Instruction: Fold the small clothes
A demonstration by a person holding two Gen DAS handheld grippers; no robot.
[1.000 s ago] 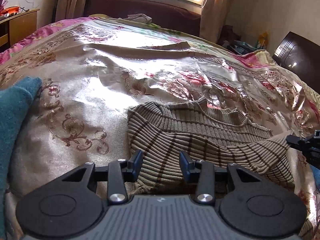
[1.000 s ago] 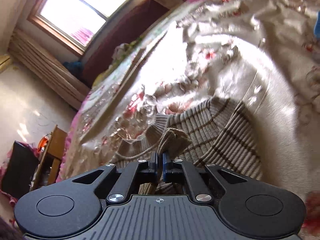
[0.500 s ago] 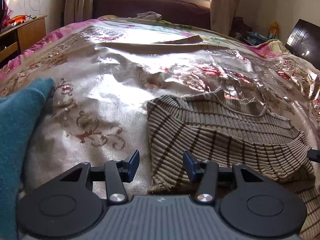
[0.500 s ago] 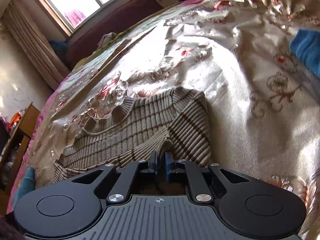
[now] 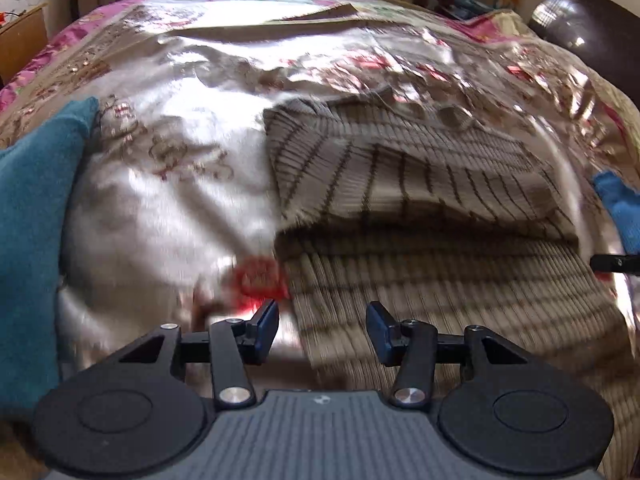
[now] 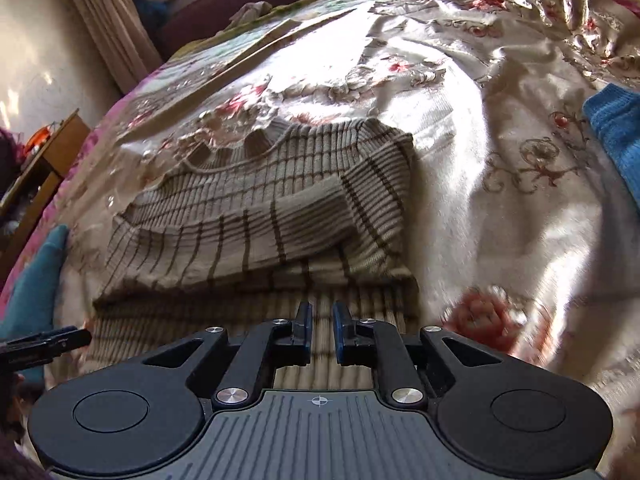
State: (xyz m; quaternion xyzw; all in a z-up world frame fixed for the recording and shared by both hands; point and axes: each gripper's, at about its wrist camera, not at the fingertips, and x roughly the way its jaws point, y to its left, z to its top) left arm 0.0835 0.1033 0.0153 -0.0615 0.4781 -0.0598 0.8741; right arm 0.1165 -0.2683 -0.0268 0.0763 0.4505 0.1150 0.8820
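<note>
A beige ribbed sweater with brown stripes (image 5: 400,184) lies on the shiny floral bedspread (image 5: 172,184), both sleeves folded across its chest. It also shows in the right wrist view (image 6: 256,200). My left gripper (image 5: 322,330) is open and empty, low over the sweater's near left edge. My right gripper (image 6: 320,326) has its jaws a small gap apart with nothing between them, above the sweater's lower part. Its tip shows at the right edge of the left wrist view (image 5: 616,262).
A teal cloth (image 5: 36,220) lies at the left of the sweater, also in the right wrist view (image 6: 36,276). A blue cloth (image 6: 616,136) lies at the right. A wooden table (image 6: 44,160) stands beside the bed. A dark cabinet (image 5: 588,28) is at the far right.
My right gripper has let go of the sleeve, which now lies across the sweater, and has drawn back. My left gripper has pulled back toward the sweater's lower edge.
</note>
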